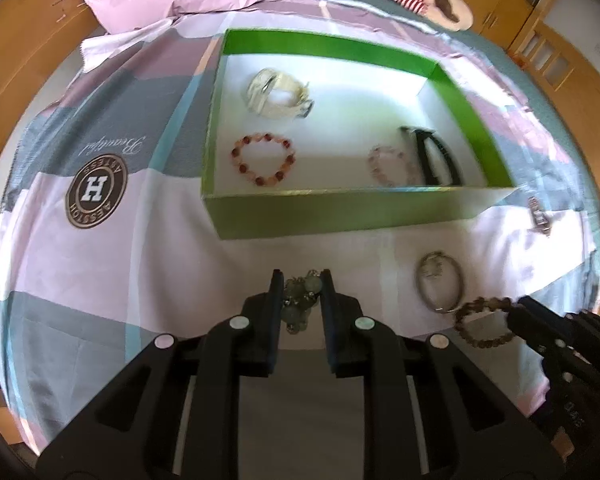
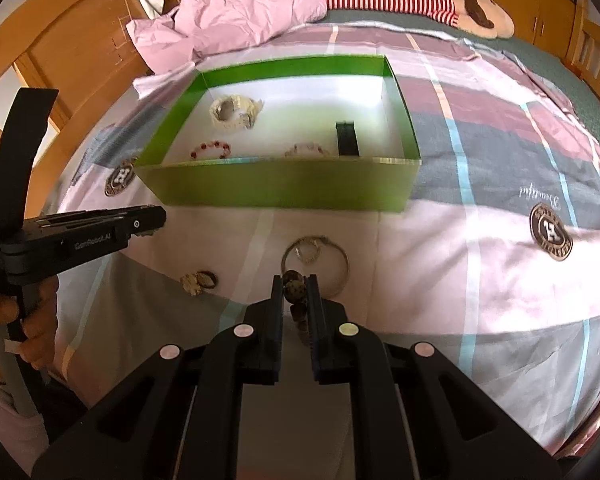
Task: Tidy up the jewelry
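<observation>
Green open-topped cardboard box with white floor (image 1: 332,216), on a pink, grey and white patchwork bed cover (image 1: 112,264).

Inside the box: cream woven bracelet (image 1: 278,94) at far left; red and pink beaded bracelet (image 1: 263,159) near left; pale pink beaded bracelet (image 1: 392,165) near right, just beside a black band standing on edge (image 1: 436,156).

On the cover, in front of the box: silver bangle with small charm (image 1: 440,282); small cream and dark piece (image 2: 198,280), type unclear.

Left gripper (image 1: 301,280): fingers narrow, clamped on a cluster of pale green beads (image 1: 300,300).

Right gripper (image 2: 295,284): fingers almost closed, pinching a brown beaded bracelet (image 1: 484,324), loop hanging free above the cover.
</observation>
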Motion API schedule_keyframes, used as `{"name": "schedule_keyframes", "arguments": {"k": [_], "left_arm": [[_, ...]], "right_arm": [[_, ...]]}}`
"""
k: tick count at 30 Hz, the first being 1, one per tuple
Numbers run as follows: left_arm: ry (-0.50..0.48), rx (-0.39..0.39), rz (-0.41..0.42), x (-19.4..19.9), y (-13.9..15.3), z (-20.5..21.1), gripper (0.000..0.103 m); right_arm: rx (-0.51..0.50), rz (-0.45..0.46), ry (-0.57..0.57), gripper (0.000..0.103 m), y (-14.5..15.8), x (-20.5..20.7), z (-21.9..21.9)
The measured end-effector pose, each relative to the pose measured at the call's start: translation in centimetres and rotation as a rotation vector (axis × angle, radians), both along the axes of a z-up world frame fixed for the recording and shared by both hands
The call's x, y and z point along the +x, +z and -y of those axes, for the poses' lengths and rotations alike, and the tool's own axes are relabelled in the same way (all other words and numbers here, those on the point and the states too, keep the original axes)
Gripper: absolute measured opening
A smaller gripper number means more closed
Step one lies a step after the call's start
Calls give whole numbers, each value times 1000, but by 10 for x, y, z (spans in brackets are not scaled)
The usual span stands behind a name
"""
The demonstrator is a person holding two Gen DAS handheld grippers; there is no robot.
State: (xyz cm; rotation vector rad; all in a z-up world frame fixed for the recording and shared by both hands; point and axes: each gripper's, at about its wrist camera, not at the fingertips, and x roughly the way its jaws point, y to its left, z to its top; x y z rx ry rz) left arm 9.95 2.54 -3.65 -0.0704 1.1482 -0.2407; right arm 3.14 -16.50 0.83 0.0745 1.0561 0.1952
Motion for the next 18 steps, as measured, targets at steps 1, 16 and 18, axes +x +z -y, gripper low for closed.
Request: {"name": "schedule_keyframes", "arguments": {"k": [1, 16, 18], "left_arm": [[-8, -26, 12, 2, 8, -1, 18], [25, -74, 81, 77, 28, 5, 19], [32, -66, 33, 85, 10, 10, 19]], "right_arm": [[8, 10, 1, 11, 4, 3, 0], [49, 178, -37, 11, 35, 102, -7], [37, 149, -39, 11, 19, 114, -10]]}}
